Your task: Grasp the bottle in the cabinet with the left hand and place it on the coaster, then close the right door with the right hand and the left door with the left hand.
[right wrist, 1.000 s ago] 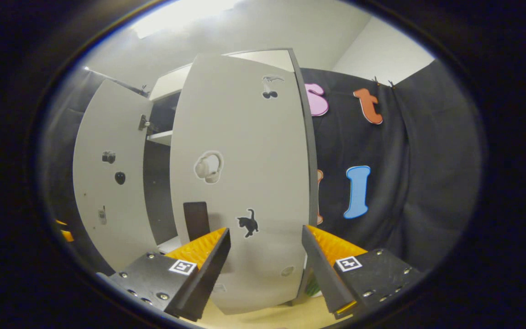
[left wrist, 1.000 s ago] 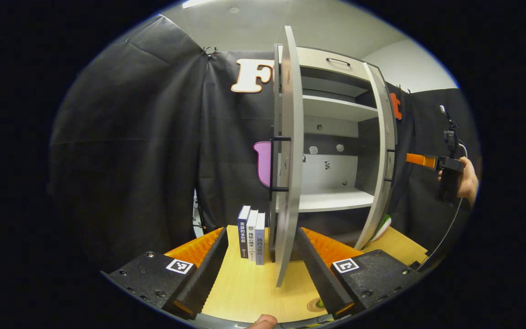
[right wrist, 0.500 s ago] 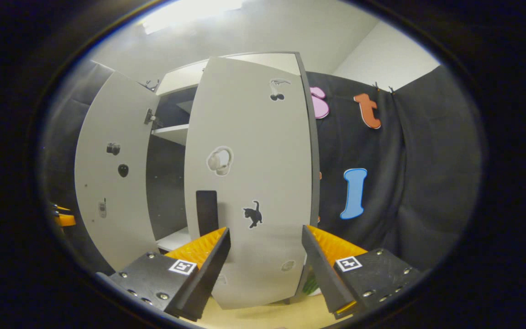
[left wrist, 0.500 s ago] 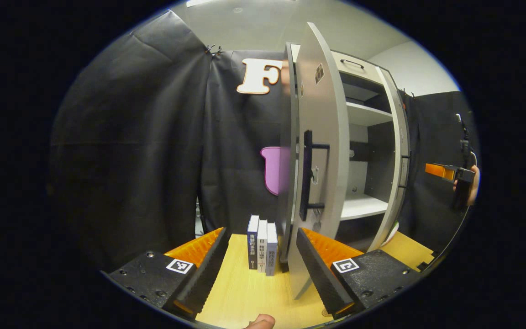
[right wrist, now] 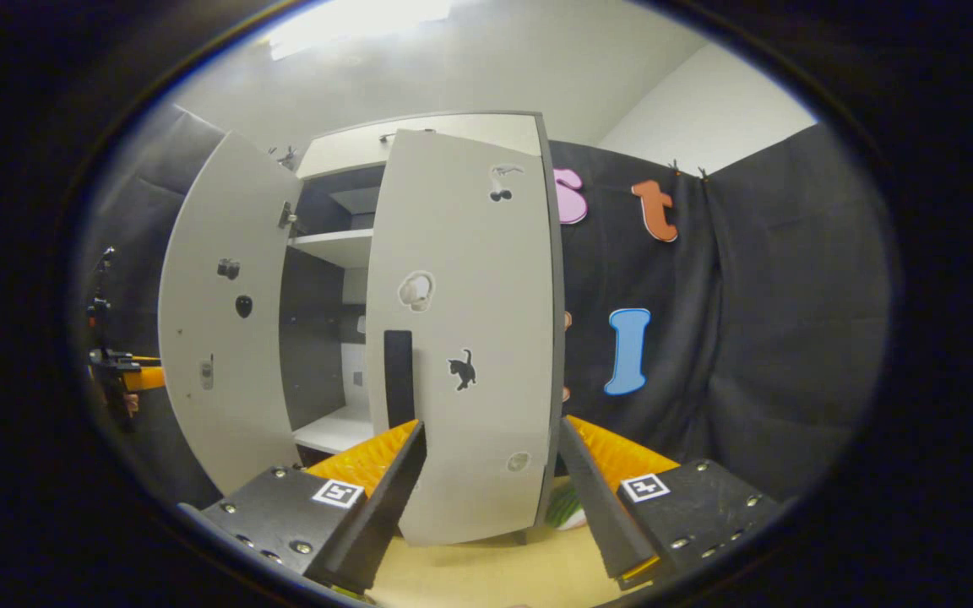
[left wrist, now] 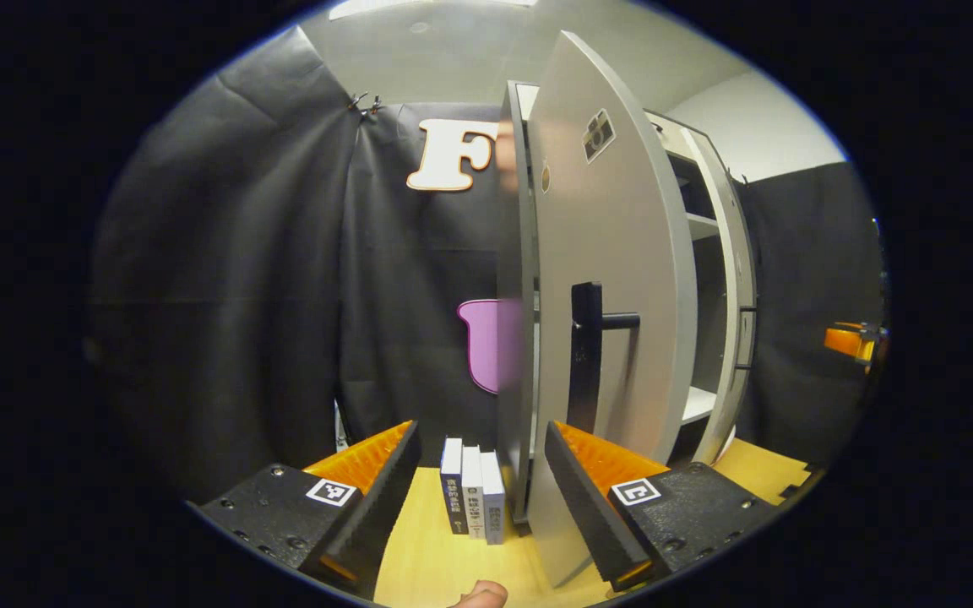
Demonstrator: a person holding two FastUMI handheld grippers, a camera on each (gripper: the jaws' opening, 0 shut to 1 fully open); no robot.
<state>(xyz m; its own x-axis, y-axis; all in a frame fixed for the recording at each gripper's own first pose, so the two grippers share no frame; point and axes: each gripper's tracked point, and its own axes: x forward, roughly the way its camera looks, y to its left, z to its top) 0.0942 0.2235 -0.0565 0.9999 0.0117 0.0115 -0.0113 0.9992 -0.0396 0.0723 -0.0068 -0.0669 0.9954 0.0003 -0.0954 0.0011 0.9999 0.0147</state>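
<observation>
In the left gripper view, my left gripper (left wrist: 480, 431) is open, low over the wooden table. The cabinet's grey left door (left wrist: 613, 253) stands partly swung in just ahead of it, black handle (left wrist: 588, 355) facing me. Its lower part stands right behind my right-hand finger (left wrist: 588, 498); I cannot tell whether they touch. In the right gripper view, my right gripper (right wrist: 491, 426) is open, facing the right door (right wrist: 461, 295) and its dark handle (right wrist: 398, 367). The left door (right wrist: 216, 312) stands wider open, with a gap onto the shelves (right wrist: 334, 431). The left gripper (right wrist: 123, 371) shows beyond it.
Three books (left wrist: 471, 498) stand upright on the table (left wrist: 419, 566) against the cabinet's left side. The right gripper (left wrist: 854, 342) is small at the far right. A green and white object (right wrist: 567, 511) peeks out at the right door's foot.
The left door has swung from edge-on toward shut, its outer face and handle now turned to the left gripper. The right gripper has drawn back from the right door.
</observation>
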